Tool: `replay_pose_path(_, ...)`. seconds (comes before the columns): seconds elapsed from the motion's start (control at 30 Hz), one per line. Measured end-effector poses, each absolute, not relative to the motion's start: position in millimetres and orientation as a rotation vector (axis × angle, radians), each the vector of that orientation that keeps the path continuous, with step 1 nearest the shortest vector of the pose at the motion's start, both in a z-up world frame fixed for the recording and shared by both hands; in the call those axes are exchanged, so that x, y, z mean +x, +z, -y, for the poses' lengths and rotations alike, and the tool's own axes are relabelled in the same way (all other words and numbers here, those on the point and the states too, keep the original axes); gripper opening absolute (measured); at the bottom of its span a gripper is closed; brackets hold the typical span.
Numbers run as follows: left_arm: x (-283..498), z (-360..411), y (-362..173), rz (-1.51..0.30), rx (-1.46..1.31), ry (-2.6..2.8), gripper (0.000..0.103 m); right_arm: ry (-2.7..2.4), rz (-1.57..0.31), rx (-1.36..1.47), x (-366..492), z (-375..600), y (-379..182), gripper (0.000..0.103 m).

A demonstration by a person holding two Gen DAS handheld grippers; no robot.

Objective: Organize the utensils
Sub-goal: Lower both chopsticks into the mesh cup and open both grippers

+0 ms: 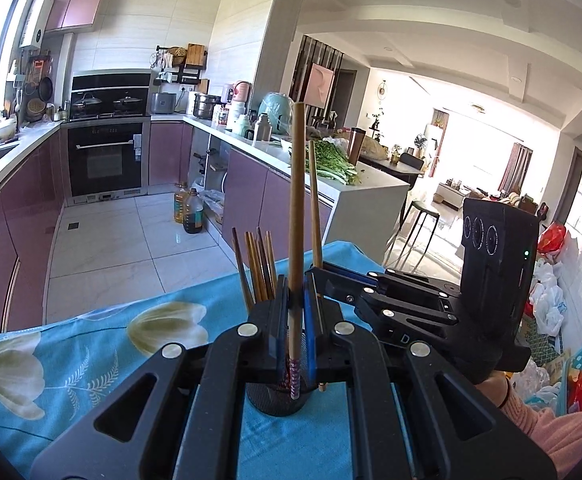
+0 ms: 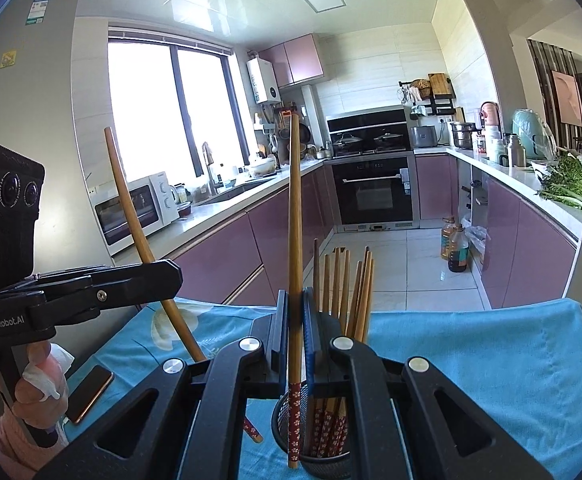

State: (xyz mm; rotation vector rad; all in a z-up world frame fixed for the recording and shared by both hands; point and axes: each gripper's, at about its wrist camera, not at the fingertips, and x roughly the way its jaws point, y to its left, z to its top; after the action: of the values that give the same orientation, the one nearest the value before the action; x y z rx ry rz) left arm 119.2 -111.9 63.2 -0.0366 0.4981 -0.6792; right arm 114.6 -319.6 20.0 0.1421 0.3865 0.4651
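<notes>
Both grippers — left (image 1: 294,300), right (image 2: 295,312) — clamped, chopstick (image 1: 297,208) upright betw. fingers.

Two grippers are seen, a left gripper (image 1: 297,300) and a right gripper (image 2: 295,312), and one chopstick is clamped in each. One mesh holder (image 2: 315,456) is counted, with roughly ten chopsticks (image 2: 343,280) standing inside. One phone (image 2: 89,394) is seen.

Phone (image 2: 90,392) on blue cloth (image 2: 491,360); oil bottles (image 2: 455,246) on floor; microwave (image 2: 135,206)
</notes>
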Motion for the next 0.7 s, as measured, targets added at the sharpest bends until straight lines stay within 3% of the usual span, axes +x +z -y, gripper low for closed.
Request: replay_pose_path(0.7, 120, 145, 50, -0.570, -0.008, -0.657, 0.008, 0.420, -0.434, 0.153, 135, 308, 7, 0.006)
